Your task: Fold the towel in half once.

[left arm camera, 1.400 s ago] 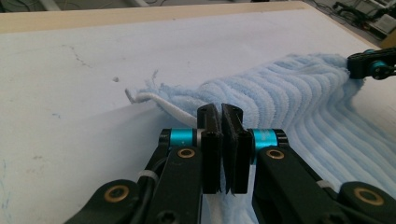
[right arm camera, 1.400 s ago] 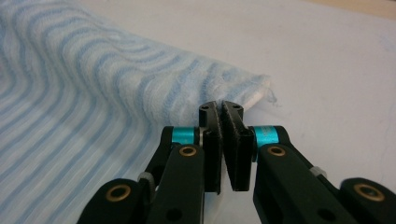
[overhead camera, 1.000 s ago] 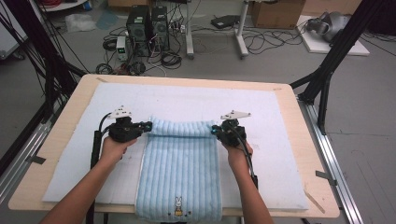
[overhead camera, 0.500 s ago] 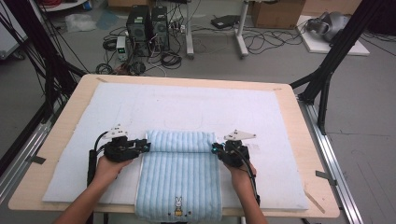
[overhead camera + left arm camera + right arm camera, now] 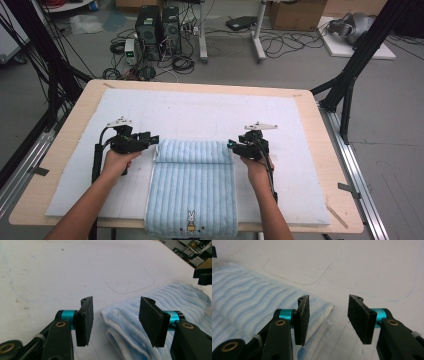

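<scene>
Towel (image 5: 192, 192): pale blue, ribbed, rabbit-marked, far edge folded; both jaws just opened, holding nothing.

Each black claw (image 5: 155, 138) (image 5: 231, 145) is fitted with a teal collar, brass screws, a grey three-cornered plate and a black cable.

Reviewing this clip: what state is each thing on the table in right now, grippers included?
Towel: flat, far end folded over toward the person, rabbit end hanging at the near edge.
Left gripper: open, jaws just opened, folded corner lies loose between them.
Right gripper: open, jaws just opened, beside the other folded corner.
White mat: flat.
</scene>
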The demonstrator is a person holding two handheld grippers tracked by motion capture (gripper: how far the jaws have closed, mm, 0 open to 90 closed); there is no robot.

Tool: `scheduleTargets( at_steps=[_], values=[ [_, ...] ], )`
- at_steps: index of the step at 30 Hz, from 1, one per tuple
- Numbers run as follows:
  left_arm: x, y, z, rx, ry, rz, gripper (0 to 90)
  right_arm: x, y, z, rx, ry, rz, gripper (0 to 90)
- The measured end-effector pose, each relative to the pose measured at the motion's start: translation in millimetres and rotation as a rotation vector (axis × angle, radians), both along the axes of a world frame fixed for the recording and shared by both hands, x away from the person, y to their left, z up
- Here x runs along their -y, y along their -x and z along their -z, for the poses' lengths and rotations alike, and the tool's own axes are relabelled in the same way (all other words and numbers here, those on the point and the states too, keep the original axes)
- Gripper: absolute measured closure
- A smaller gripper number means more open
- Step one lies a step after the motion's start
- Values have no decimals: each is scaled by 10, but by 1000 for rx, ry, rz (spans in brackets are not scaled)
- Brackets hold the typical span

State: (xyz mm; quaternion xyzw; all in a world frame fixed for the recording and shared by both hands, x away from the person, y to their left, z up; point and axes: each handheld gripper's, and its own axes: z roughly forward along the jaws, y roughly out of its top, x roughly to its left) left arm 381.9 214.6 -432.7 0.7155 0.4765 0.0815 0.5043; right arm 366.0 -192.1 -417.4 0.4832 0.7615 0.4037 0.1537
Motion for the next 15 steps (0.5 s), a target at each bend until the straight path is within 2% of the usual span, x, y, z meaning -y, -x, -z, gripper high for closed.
scheduleTargets(
  at_steps=[2, 4, 6, 7, 9, 10, 11, 12, 13, 15],
  values=[
    [54, -65, 39, -10, -8, -4, 451, -67, -113, 31, -32, 22, -6, 519],
    [114, -116, 101, -40, -41, 7, 448, -144, -212, 71, -71, 50, -10, 504],
    [170, -143, 166, -70, -57, 18, 442, -205, -293, 119, -99, 68, -10, 490],
    [189, -149, 191, -79, -60, 31, 439, -228, -318, 143, -110, 68, -10, 524],
    [205, -141, 191, -65, -65, 34, 454, -266, -341, 188, -127, 86, -32, 616],
    [203, -140, 192, -66, -65, 48, 492, -283, -336, 197, -122, 104, -35, 653],
    [205, -131, 194, -55, -84, 60, 562, -282, -334, 193, -112, 116, -47, 733],
    [209, -125, 199, -47, -101, 70, 631, -272, -337, 195, -115, 101, -66, 769],
    [206, -121, 200, -44, -102, 79, 686, -270, -337, 197, -111, 106, -73, 790],
    [189, -103, 167, -13, -94, 70, 816, -278, -315, 187, -91, 118, -82, 812]
  ],
)
